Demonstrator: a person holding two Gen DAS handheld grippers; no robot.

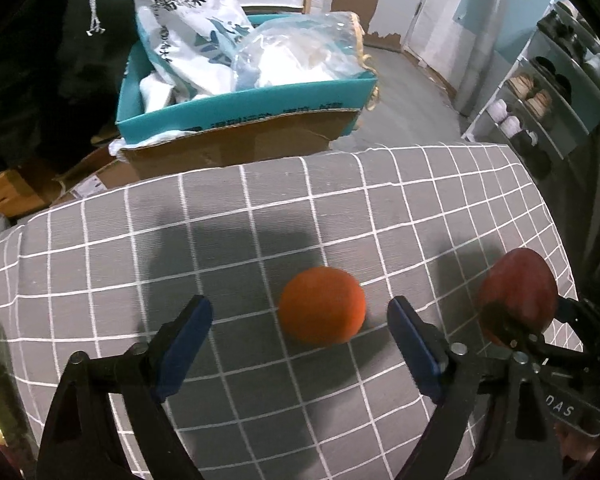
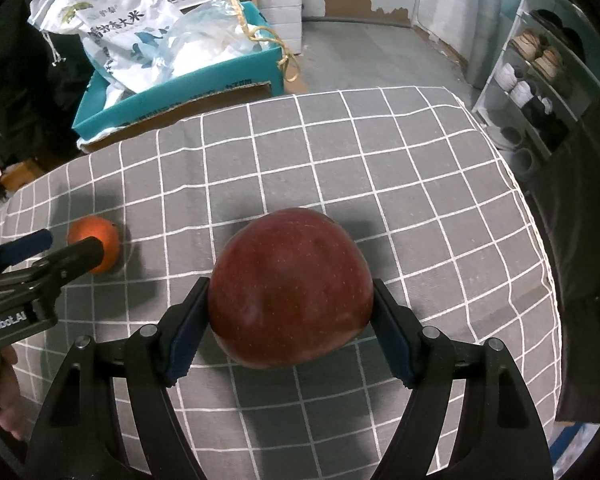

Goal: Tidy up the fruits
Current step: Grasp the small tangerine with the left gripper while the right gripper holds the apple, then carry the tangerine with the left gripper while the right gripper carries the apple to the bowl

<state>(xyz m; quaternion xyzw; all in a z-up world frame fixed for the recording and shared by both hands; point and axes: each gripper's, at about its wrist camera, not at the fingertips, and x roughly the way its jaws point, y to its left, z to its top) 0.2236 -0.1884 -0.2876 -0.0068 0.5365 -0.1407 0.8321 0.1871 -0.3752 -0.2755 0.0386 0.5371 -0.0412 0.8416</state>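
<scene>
Fingers [image 2: 392, 332] grip apple [image 2: 288, 288], L straddles orange [image 1: 322, 306]

The apple [image 2: 290, 288] has that smooth waxy dark-red skin with a soft sheen, while the orange [image 1: 322, 306] looks matt and finely pebbled. The tablecloth [image 2: 340, 168] is grey woven cloth with a thin white grid, totally matt. The box [image 1: 236, 136] behind is raw brown cardboard with a smooth teal printed face, and the rice bag [image 2: 112, 36] in it looks like woven plastic.
</scene>
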